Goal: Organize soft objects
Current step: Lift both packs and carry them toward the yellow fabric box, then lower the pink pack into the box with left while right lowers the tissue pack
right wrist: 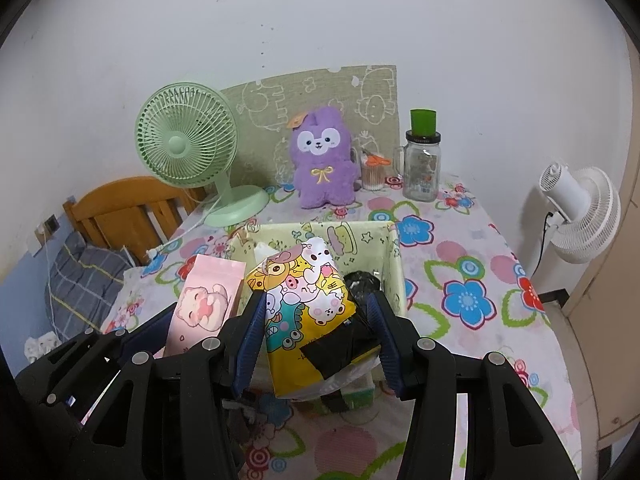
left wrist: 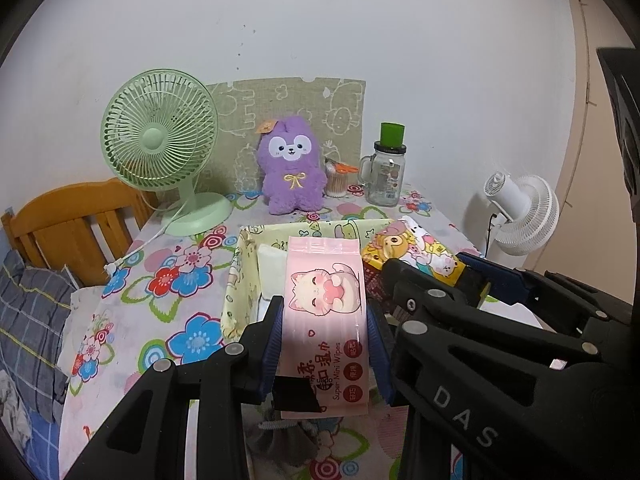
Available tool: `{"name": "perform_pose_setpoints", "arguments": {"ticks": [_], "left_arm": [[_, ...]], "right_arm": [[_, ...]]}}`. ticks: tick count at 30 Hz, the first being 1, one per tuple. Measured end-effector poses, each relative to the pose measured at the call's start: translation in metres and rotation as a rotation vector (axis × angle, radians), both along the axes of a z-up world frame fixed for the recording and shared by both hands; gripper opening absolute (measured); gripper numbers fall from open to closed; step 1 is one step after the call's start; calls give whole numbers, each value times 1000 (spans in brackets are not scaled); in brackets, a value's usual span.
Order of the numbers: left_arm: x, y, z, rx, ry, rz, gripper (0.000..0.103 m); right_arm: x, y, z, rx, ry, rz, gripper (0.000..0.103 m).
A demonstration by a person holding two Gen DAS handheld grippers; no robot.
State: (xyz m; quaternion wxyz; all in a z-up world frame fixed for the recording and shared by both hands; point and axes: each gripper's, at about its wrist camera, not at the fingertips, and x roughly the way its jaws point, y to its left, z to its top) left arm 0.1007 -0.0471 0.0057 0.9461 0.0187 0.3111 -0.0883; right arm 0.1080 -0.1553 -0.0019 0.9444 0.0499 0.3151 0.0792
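Observation:
My left gripper point(left wrist: 326, 320) is shut on a pink pack of mini wipes point(left wrist: 326, 304) with a cat picture, held over the near left part of a pale yellow fabric basket point(left wrist: 240, 264). My right gripper point(right wrist: 316, 320) is shut on a yellow cartoon-print tissue pack point(right wrist: 308, 292), held over the same basket point(right wrist: 394, 264). The pink pack point(right wrist: 204, 304) shows to the left in the right wrist view, the yellow pack point(left wrist: 416, 256) to the right in the left wrist view. A white item point(left wrist: 272, 268) and a black item point(right wrist: 362, 284) lie inside the basket.
A purple plush point(left wrist: 292, 168) sits at the back of the flowered table point(left wrist: 168, 280), with a green fan point(left wrist: 160, 140) to its left and a glass jar point(left wrist: 386, 176) and a cotton-swab cup point(left wrist: 336, 180) to its right. A white fan point(right wrist: 580, 212) stands right, a wooden bed frame point(left wrist: 68, 224) left.

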Motion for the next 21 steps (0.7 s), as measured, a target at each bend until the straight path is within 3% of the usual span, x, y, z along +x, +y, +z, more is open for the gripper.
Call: {"name": "perform_pose_setpoints", "arguments": {"ticks": [21], "left_arm": [[62, 0, -13, 6, 37, 19, 40]], "right_arm": [[65, 5, -12, 24, 25, 23, 55]]}}
